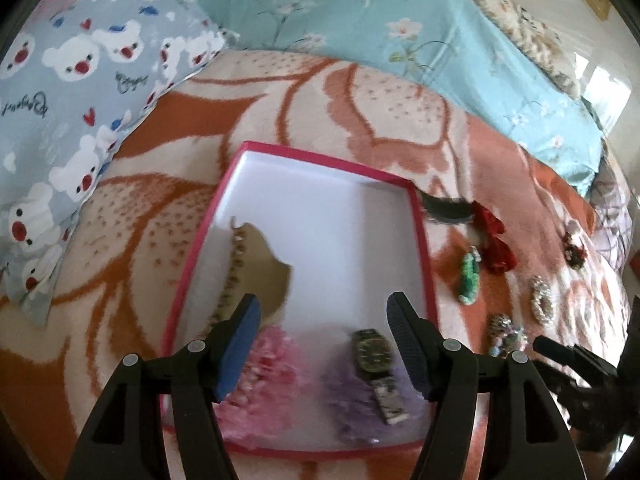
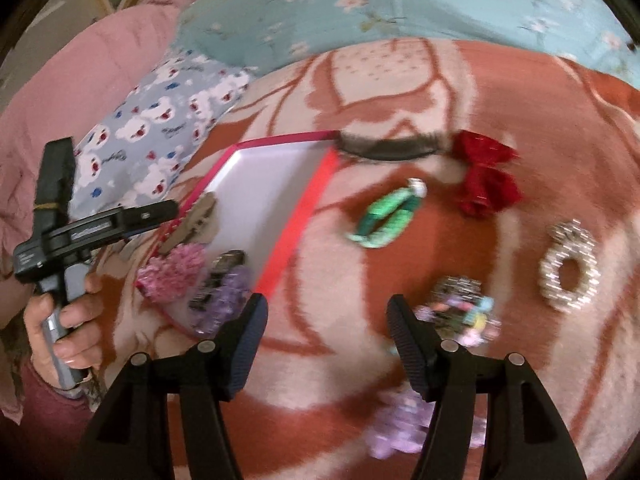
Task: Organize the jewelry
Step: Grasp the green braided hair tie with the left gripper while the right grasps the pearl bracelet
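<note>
A pink-rimmed white box [image 1: 320, 200] lies on the blanket; it also shows in the right wrist view [image 2: 260, 184]. In it lie a beaded necklace on a card [image 1: 236, 268], a pink scrunchie [image 1: 268, 380], a purple scrunchie [image 1: 352, 396] and a wristwatch [image 1: 376, 364]. My left gripper [image 1: 324, 344] is open and empty above the box's near end. My right gripper [image 2: 324, 344] is open and empty above the blanket. A multicoloured beaded piece [image 2: 460, 312] lies just past its right finger, and a purple scrunchie [image 2: 404, 428] lies below it.
On the blanket right of the box lie a black hair piece [image 2: 392, 146], a red bow [image 2: 484, 176], a green clip [image 2: 384, 216] and a sparkly ring-shaped scrunchie [image 2: 568, 268]. A bear-print pillow [image 1: 68, 92] and a teal floral quilt [image 1: 380, 28] lie behind.
</note>
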A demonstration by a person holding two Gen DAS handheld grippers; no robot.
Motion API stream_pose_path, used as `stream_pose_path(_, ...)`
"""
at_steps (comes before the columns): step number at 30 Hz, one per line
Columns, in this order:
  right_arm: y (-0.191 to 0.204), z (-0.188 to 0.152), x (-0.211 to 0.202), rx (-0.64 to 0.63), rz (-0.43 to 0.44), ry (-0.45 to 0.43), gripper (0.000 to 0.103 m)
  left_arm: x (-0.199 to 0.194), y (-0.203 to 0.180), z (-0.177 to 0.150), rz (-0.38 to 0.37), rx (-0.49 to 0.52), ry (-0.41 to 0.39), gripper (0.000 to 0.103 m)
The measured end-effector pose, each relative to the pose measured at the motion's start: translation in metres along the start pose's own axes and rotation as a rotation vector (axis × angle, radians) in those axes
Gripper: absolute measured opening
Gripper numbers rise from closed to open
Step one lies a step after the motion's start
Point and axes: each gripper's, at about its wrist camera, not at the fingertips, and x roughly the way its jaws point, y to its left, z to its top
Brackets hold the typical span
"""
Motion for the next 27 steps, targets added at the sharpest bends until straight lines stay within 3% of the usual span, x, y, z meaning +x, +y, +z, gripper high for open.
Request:
stream_pose_path(14,-0.071,-0.013,-0.044,0.126,-0.102,-0.054,0.064,0.007,-0.065,-0.002,-0.048,0.136,0.038,0.065)
stream_pose_path(27,-0.112,-0.012,-0.05,0.183,-0.19,-0.065,0.064,0.04,-0.115,0.003,-0.066,0.239,0.084,0.065)
